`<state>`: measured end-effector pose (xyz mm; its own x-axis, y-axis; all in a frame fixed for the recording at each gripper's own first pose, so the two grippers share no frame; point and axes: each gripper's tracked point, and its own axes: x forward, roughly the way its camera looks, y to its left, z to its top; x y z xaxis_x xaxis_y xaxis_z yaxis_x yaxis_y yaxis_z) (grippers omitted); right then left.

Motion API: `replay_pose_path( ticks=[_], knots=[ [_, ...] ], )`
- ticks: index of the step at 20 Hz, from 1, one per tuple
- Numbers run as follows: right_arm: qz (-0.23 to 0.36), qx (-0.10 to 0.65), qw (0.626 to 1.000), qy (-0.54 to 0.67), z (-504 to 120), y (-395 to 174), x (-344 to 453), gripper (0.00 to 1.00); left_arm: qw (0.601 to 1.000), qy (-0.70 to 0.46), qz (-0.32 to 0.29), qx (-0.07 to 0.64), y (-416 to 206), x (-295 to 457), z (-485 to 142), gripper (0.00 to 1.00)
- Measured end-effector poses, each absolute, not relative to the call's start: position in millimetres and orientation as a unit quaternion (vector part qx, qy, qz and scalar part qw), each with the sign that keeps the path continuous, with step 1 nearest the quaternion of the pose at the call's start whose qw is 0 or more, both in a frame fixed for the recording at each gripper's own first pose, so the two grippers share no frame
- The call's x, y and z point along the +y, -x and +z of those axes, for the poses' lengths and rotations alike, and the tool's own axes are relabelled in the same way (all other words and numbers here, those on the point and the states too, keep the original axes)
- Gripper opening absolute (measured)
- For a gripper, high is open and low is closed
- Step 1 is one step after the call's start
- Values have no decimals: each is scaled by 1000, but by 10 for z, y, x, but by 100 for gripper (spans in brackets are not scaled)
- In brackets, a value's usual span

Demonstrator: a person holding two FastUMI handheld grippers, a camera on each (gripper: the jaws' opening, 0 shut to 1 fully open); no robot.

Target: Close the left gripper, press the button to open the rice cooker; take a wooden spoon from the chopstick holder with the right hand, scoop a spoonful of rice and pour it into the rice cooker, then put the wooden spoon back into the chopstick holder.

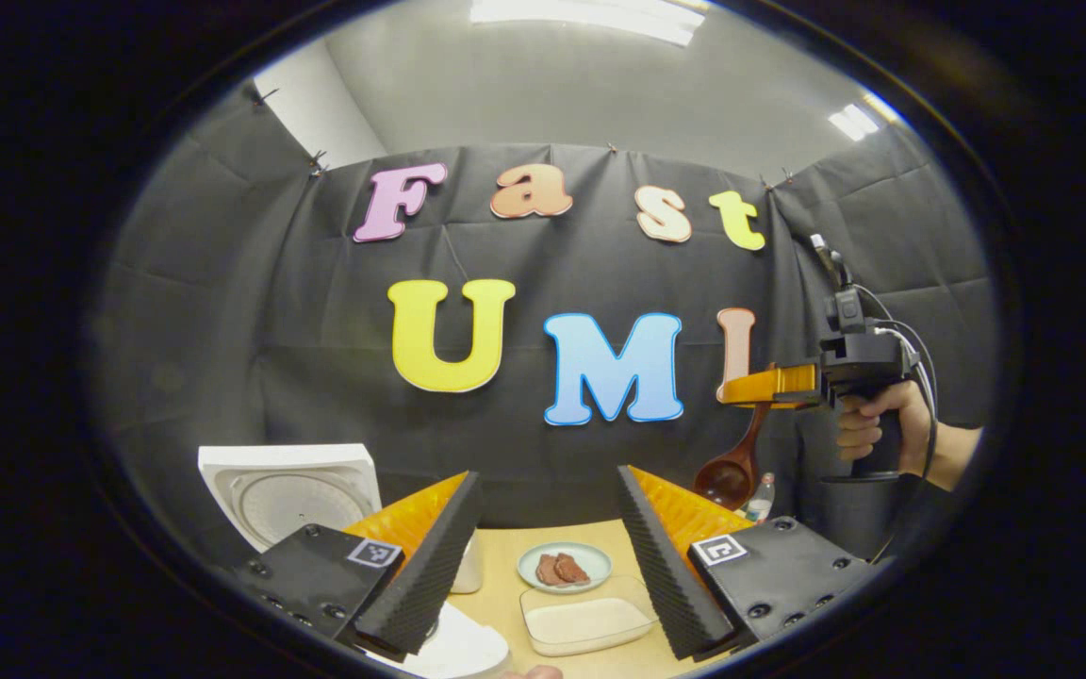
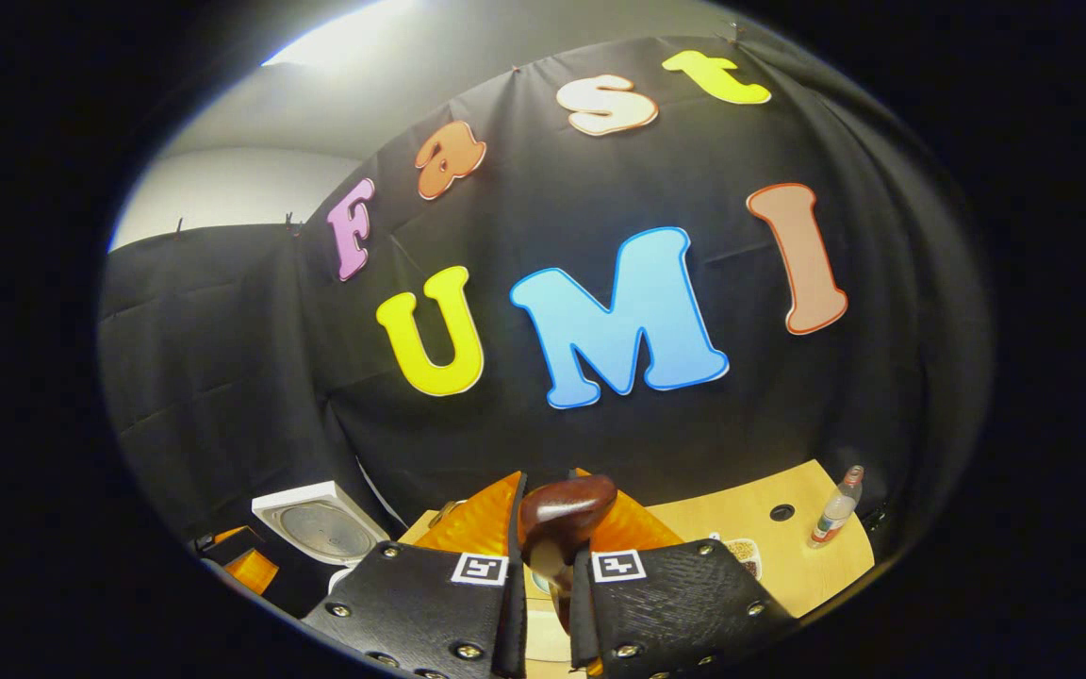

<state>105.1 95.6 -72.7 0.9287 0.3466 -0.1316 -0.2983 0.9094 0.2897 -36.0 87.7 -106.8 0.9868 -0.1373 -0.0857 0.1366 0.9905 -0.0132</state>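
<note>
The white rice cooker stands at the lower left with its lid (image 1: 288,490) raised, and the lid (image 2: 321,528) also shows in the right gripper view. My left gripper (image 1: 550,481) is open above the table, with nothing between its fingers. Below it lies a clear tub of white rice (image 1: 585,622). Off to the right a hand holds my right gripper (image 1: 769,385) high, shut on the handle of a dark wooden spoon (image 1: 732,471) whose bowl hangs down. In the right gripper view the spoon (image 2: 567,509) sits clamped between the fingers of the gripper (image 2: 551,533).
A small plate with brown meat slices (image 1: 564,566) sits behind the rice tub. A plastic bottle (image 2: 835,514) and a small dish (image 2: 743,552) stand on the wooden table (image 2: 741,514). A dark cylindrical holder (image 1: 849,514) stands below the hand.
</note>
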Motion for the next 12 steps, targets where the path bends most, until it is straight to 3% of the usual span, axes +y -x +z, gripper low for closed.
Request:
replay_pose_path(
  ticks=[12],
  knots=[
    [107,119,976,-150,-1177,-1139,441,18,996,-1,-70,50,168,664,-1115,94]
  ],
)
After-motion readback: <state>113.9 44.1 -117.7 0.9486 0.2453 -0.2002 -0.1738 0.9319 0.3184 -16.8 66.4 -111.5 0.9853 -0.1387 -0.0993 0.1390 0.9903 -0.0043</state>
